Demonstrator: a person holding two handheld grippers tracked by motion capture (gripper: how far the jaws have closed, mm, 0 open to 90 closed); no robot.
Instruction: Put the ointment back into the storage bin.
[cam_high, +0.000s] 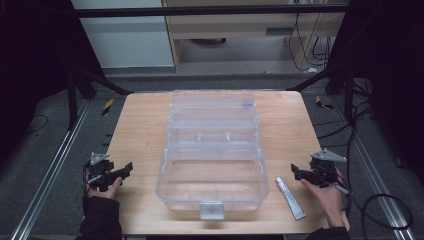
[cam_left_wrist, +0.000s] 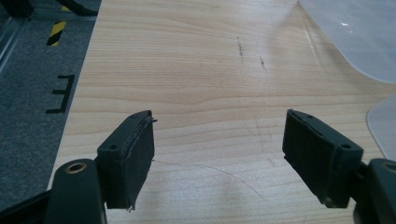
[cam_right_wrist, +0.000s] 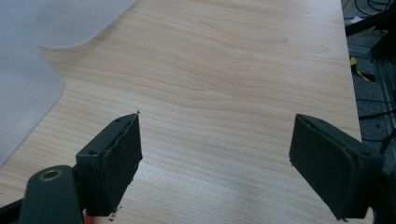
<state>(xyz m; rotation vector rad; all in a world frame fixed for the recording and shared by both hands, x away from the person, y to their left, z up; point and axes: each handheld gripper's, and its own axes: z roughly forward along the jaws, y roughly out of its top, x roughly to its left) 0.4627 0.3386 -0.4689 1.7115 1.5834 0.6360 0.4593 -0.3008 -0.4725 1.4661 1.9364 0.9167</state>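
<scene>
A clear plastic tiered box (cam_high: 212, 150) stands open in the middle of the wooden table (cam_high: 140, 120), its trays stepped back and a grey latch (cam_high: 211, 209) at its near front. A small white tube (cam_high: 290, 197) lies on the table just right of the box. My left gripper (cam_high: 125, 170) is held at the table's left edge, open, with bare wood between its jaws (cam_left_wrist: 219, 154). My right gripper (cam_high: 296, 172) hovers at the right, close above the tube's far end, open and holding nothing (cam_right_wrist: 215, 163). Frosted box corners (cam_left_wrist: 364, 37) (cam_right_wrist: 28, 70) appear in both gripper views.
Dark carpet with metal rails (cam_high: 50, 165) flanks the table on both sides. Black cables (cam_high: 385, 200) lie on the floor at the right. Black frame legs (cam_high: 100, 82) stand behind the table, with black-and-yellow tape marks (cam_high: 107, 106) on the floor.
</scene>
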